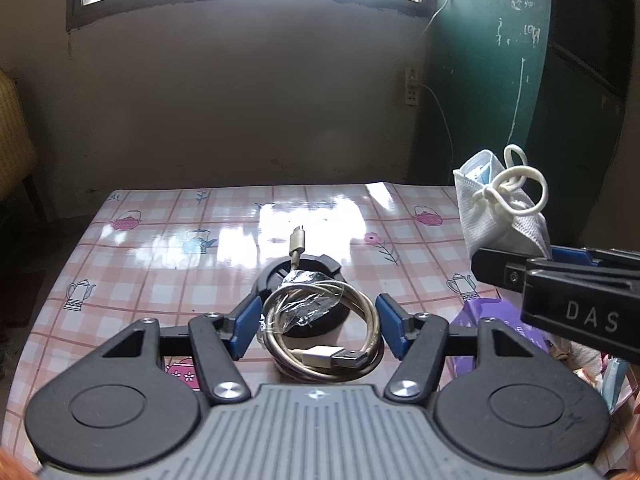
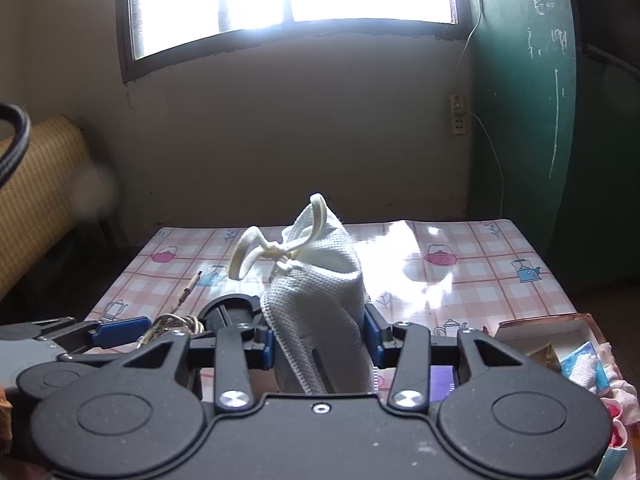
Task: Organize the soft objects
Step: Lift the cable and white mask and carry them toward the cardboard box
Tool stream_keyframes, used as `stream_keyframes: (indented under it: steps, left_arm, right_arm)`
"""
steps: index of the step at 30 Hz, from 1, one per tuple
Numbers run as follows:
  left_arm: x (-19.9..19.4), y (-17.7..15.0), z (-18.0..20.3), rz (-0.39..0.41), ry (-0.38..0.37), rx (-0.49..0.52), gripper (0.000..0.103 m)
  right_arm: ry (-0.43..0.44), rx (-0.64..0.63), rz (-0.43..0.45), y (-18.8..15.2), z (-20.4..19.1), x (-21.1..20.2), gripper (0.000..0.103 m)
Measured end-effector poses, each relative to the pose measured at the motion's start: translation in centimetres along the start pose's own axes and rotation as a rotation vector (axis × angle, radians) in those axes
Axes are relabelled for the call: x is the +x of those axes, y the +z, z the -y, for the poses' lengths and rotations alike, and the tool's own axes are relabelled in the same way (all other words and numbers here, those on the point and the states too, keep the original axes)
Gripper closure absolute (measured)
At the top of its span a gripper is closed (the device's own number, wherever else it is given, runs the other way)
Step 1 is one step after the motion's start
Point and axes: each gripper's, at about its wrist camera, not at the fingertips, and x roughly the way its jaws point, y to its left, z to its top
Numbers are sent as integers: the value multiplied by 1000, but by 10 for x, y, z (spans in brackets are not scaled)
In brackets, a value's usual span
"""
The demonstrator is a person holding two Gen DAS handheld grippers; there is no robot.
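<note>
A folded white face mask (image 2: 320,280) with knotted ear loops stands upright between the blue pads of my right gripper (image 2: 320,344), which is shut on it. In the left wrist view the same mask (image 1: 500,216) is held up at the right by the right gripper (image 1: 516,256). My left gripper (image 1: 320,320) has its blue pads against both sides of a coiled beige USB cable (image 1: 320,320) wrapped in clear plastic. The coil is above a round black object (image 1: 304,276) on the table.
The table (image 1: 160,240) has a glossy pink checked cloth with teapot prints. A purple packet (image 1: 492,320) and a box of soft items (image 2: 576,360) sit at its near right. A woven chair (image 2: 40,200) stands to the left, and a wall with a window lies behind.
</note>
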Motion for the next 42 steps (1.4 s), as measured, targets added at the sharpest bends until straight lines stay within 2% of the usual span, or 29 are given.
stream_keyframes:
  steps: [42]
  left_arm:
    - [19, -8, 67, -29, -121, 102, 39]
  right_arm:
    - [-101, 66, -1, -11, 69, -17, 52]
